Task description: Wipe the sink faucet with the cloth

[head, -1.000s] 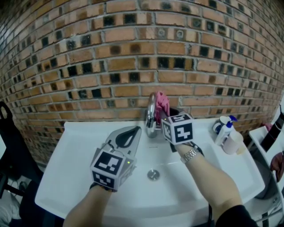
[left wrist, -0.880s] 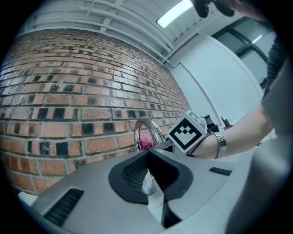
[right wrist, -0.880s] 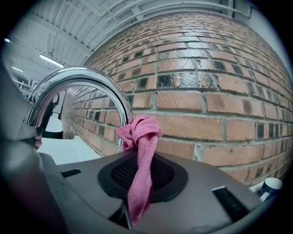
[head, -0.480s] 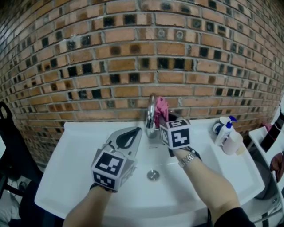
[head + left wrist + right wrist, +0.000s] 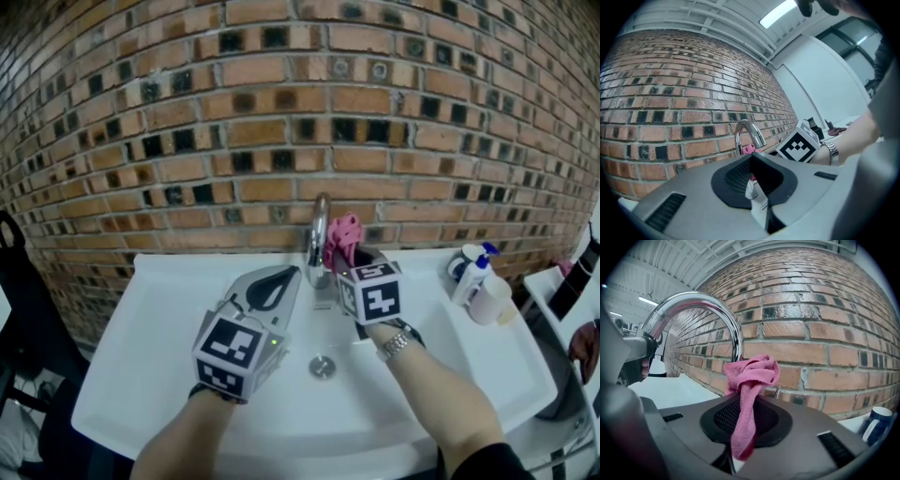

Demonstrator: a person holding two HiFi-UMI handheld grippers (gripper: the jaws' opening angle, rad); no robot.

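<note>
Pink terry cloth (image 5: pixel 749 380) is bunched up and clamped between the jaws of the right gripper (image 5: pixel 358 255). One end hangs down through the ribbed pads and the crumpled bulk stands out past the tips. In the right gripper view that bulk sits at the foot of the chrome gooseneck faucet (image 5: pixel 696 310), low against its upright stem on the right side. It seems to touch the metal, though the wide-angle view leaves the contact itself uncertain. The faucet stands at the far edge of the white sink (image 5: pixel 141 366), just in front of the brick wall (image 5: pixel 281 122), and its spout curves toward the near side.

The left gripper (image 5: pixel 279 281) hovers over the basin to the left of the faucet and a little nearer. Its jaws are pressed together with nothing between them, and they are apart from both the cloth and the spout. The drain (image 5: pixel 322 367) lies in the basin floor between the two forearms. A metal wristwatch (image 5: pixel 396 345) shows on the right wrist behind the marker cube (image 5: pixel 372 292). On the far right corner of the sink rim stand a small white spray bottle (image 5: pixel 475 272) with a blue head and other containers beside it, well apart from both grippers.
</note>
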